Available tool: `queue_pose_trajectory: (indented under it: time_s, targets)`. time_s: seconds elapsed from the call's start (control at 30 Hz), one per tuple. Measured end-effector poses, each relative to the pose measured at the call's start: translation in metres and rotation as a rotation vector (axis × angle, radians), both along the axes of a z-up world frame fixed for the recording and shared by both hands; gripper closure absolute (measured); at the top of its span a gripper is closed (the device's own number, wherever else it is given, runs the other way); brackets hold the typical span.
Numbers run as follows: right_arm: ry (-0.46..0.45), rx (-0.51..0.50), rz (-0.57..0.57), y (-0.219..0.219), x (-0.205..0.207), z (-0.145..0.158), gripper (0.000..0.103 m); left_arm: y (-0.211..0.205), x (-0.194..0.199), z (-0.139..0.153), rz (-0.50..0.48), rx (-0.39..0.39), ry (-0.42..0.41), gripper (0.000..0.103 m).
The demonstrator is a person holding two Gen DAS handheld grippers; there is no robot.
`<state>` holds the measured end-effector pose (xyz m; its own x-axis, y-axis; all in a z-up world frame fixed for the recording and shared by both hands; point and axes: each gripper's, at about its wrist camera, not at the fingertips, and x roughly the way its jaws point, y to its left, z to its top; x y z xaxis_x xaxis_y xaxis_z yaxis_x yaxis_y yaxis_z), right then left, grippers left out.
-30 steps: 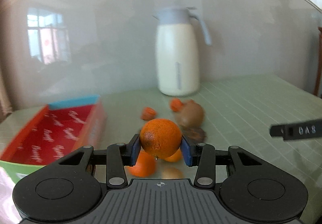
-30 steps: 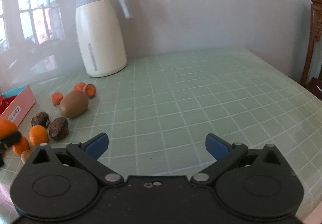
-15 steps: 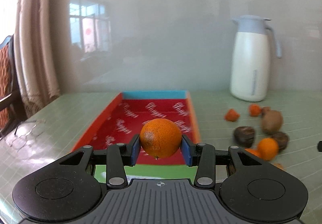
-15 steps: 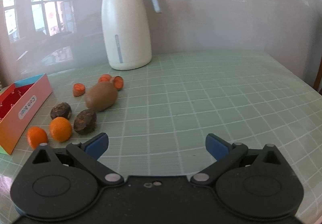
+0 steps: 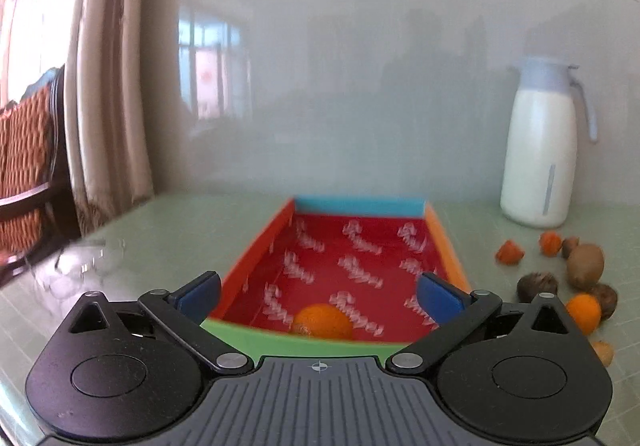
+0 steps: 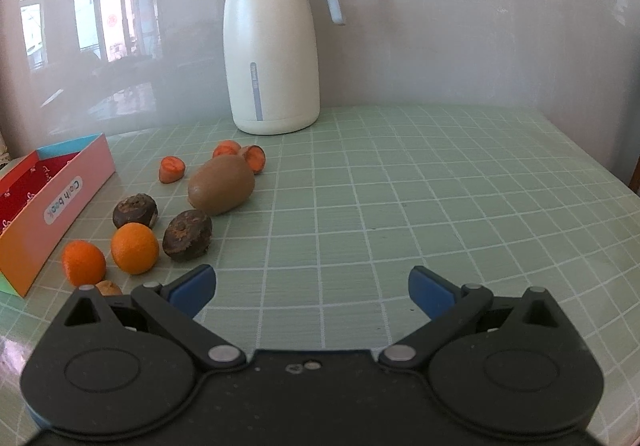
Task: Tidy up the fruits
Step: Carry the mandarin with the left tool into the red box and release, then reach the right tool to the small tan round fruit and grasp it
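My left gripper [image 5: 318, 296] is open above the near end of the red box [image 5: 256, 258]. An orange [image 5: 322, 322] lies inside the box at its near end, free of the jaws. My right gripper [image 6: 310, 292] is open and empty over the green table. Left of it lie two small oranges [image 6: 135, 248], a kiwi [image 6: 221, 189], two dark brown fruits [image 6: 187, 230] and carrot pieces [image 6: 172, 167]. The box [image 6: 60, 201] shows at the left edge of the right wrist view.
A white jug [image 6: 272, 45] with a grey lid stands at the back by the wall; it also shows in the left wrist view [image 5: 540, 149]. A chair [image 5: 28, 149] and a curtain [image 5: 104, 85] are at the far left. Glasses [image 5: 88, 266] lie left of the box.
My left gripper carried the orange left from the fruit pile to over the box, then opened; the orange now lies in the box. The right gripper swung slightly left, staying open.
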<state>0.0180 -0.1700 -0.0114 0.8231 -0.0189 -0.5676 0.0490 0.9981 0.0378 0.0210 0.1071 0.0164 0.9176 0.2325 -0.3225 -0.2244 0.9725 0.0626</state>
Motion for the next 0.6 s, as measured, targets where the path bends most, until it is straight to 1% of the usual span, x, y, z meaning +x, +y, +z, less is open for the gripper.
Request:
queue_pose_trajectory:
  time_s: [0.1, 0.23, 0.3, 0.43, 0.53, 0.6]
  targets:
    - [-0.002, -0.003, 0.009, 0.002, 0.0, 0.0, 0.0, -0.002, 0.004, -0.001, -0.001, 0.002, 0.014, 0.0]
    - [-0.008, -0.004, 0.011, 0.001, -0.001, 0.001, 0.0, -0.002, 0.0, 0.002, 0.008, 0.005, -0.008, 0.0]
    - [-0.009, 0.001, 0.007, -0.001, -0.001, 0.001, 0.0, -0.004, -0.003, 0.004, 0.018, 0.024, -0.009, 0.0]
    - [-0.014, 0.011, 0.002, -0.005, -0.002, 0.002, 0.0, -0.007, -0.006, 0.006, 0.06, 0.081, -0.005, 0.0]
    - [-0.024, 0.016, 0.004, -0.006, -0.004, 0.003, 0.0, -0.004, -0.008, 0.008, 0.09, 0.086, -0.006, 0.0]
    - [-0.056, 0.015, 0.015, -0.005, -0.007, 0.006, 0.0, 0.0, -0.011, 0.008, 0.102, 0.079, -0.008, 0.0]
